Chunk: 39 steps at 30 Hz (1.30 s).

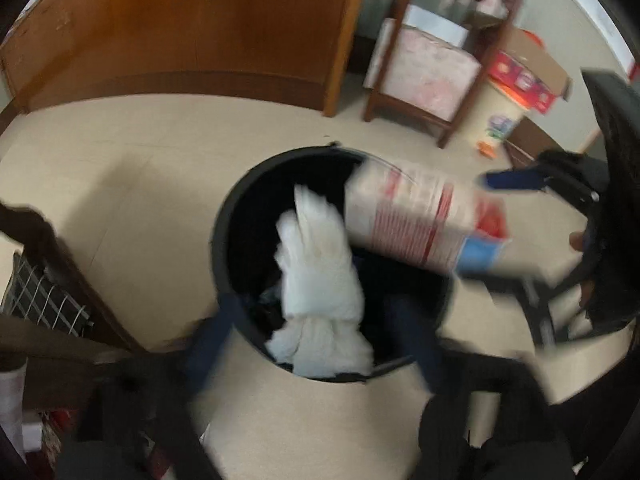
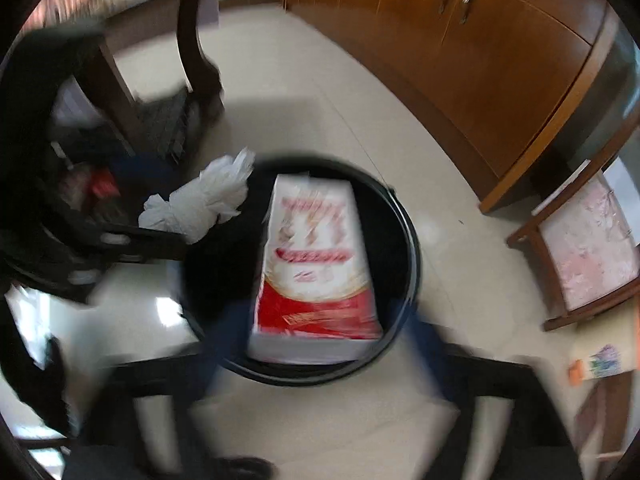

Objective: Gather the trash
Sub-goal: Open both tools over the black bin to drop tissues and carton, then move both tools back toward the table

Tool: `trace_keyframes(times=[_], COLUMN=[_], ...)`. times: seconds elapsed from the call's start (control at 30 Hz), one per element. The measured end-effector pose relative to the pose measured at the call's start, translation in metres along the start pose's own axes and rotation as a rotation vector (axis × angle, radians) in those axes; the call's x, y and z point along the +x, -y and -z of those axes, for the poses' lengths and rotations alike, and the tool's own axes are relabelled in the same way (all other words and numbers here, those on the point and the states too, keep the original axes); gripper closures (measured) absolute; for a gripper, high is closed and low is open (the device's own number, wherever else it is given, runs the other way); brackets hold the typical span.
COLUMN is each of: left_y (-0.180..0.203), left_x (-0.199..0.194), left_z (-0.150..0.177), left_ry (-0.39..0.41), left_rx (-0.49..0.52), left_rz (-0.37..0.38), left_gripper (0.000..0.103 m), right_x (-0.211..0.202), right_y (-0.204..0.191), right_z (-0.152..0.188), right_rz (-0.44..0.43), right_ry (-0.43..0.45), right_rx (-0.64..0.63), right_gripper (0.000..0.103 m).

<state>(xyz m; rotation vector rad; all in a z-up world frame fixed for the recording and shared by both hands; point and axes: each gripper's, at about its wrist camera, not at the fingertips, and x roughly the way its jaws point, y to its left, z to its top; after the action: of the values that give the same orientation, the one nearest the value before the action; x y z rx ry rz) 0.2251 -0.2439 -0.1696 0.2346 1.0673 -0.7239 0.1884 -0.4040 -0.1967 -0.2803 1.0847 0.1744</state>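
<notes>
A black round bin (image 1: 228, 248) stands on the cream floor. A crumpled white bag (image 1: 320, 284) hangs over its mouth between the wide-apart fingers of my left gripper (image 1: 316, 344), which is open and not pressing on it. A long red-and-white carton (image 2: 316, 264) lies tilted into the bin (image 2: 412, 248), one end near the far rim. My right gripper (image 2: 320, 344) straddles the carton's near end, open, with its blurred blue fingers clear of the sides. In the left wrist view the carton (image 1: 408, 220) leans in from the right.
A brown wooden cabinet (image 1: 180, 32) runs along the back. A wooden stool with a pink cushion (image 1: 424, 68) and a red cardboard box (image 1: 528, 76) stand at the right. Dark chair legs (image 2: 192, 48) and a wire rack (image 1: 44, 300) crowd the bin's left side.
</notes>
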Motion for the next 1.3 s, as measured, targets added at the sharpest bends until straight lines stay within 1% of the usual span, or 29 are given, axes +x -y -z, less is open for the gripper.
trace_keyframes(times=[0.07,0.1,0.13,0.2,0.27,0.37,0.43,0.53,0.6,0.9,1.13,1.3], left_y=[-0.003,-0.004,-0.006,-0.01,-0.02,-0.024,-0.029,-0.038,-0.039,-0.047,-0.057,-0.077], left_x=[-0.006,-0.01,-0.013,-0.024,-0.033,-0.054,-0.068,-0.081,-0.082,-0.118,-0.157,-0.193], left_z=[0.002,0.004,0.006,0.01,0.015,0.024,0.031,0.038,0.039,0.058,0.075,0.087], left_ry=[0.026,0.036,0.046,0.078,0.101,0.137,0.163,0.179,0.186,0.225,0.28,0.337], left_rx=[-0.015,-0.023,-0.031,-0.046,-0.074,-0.099,-0.115,-0.157,-0.162,-0.209,-0.244,-0.302], left_rz=[-0.044,-0.079,-0.091,-0.142,-0.16,-0.212,-0.238,-0.252,-0.262,-0.309,-0.351,-0.396], left_gripper=[0.006,0.005,0.003,0.003,0.003,0.001,0.0,0.0,0.0,0.0,0.0,0.0], right_x=[0.005,0.004,0.002,0.0,-0.002,-0.011,-0.021,-0.037,-0.043,-0.072,-0.104,-0.13], right_y=[0.008,0.012,0.016,0.017,0.016,0.008,0.001,-0.013,-0.023,-0.061,-0.091,-0.117], right_z=[0.005,0.008,0.013,0.019,0.022,0.018,0.015,0.008,0.002,-0.014,-0.033,-0.055], right_rz=[-0.008,-0.011,0.001,0.01,0.034,0.057,0.071,0.078,0.087,0.054,0.042,0.003], right_ry=[-0.011,-0.003,0.001,-0.003,-0.004,0.004,0.031,0.065,0.081,0.159,0.238,0.321], right_rx=[0.027,0.047,0.067,0.091,0.109,0.139,0.157,0.181,0.181,0.192,0.171,0.145], right_gripper=[0.0,0.0,0.0,0.0,0.0,0.0,0.0,0.0,0.0,0.0,0.0,0.0])
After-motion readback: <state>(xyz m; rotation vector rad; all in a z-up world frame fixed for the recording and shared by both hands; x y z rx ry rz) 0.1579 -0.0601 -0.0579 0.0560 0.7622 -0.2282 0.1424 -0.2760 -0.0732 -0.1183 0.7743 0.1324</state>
